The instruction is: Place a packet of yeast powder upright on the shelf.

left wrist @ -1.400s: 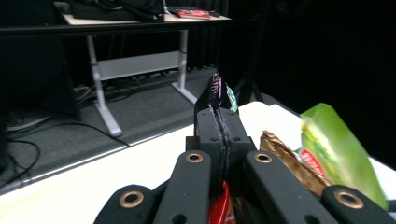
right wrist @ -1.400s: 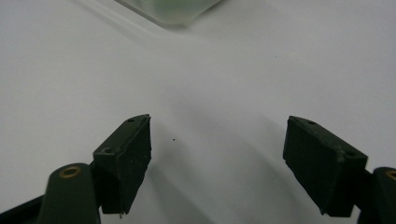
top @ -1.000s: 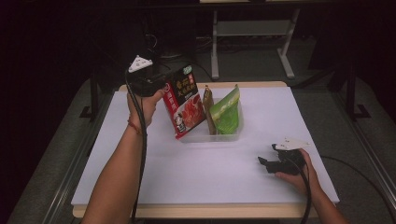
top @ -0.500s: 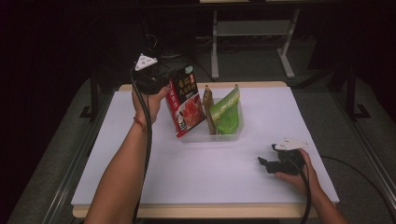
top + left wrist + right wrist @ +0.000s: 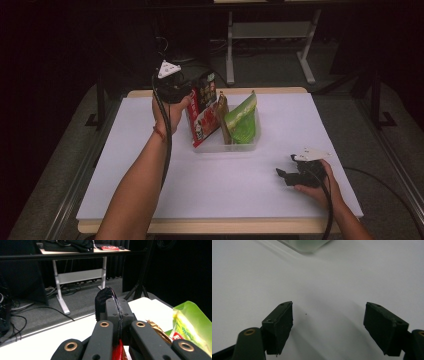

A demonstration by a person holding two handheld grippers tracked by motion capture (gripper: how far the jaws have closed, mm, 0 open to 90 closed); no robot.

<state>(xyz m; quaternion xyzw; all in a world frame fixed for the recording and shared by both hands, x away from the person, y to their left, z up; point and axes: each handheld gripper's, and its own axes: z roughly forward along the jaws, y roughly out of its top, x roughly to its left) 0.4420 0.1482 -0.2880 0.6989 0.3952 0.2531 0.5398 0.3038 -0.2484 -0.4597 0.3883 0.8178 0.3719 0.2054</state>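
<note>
Print can be seen on the red and black pouch, but it is too small and blurred to be read; on the green pouch a small red label is visible in the left gripper view, its lettering likewise illegible.

The red and black pouch is clamped at its top edge by the left gripper, whose jaws are closed flat on it; the pouch hangs tilted at the left end of the clear plastic bin, far of the table's middle. A gold-brown pouch and the green pouch stand beside it in the bin.

The right gripper is rested near the right front of the white table, well apart from the bin; its jaws are seen spread with nothing between them.
</note>
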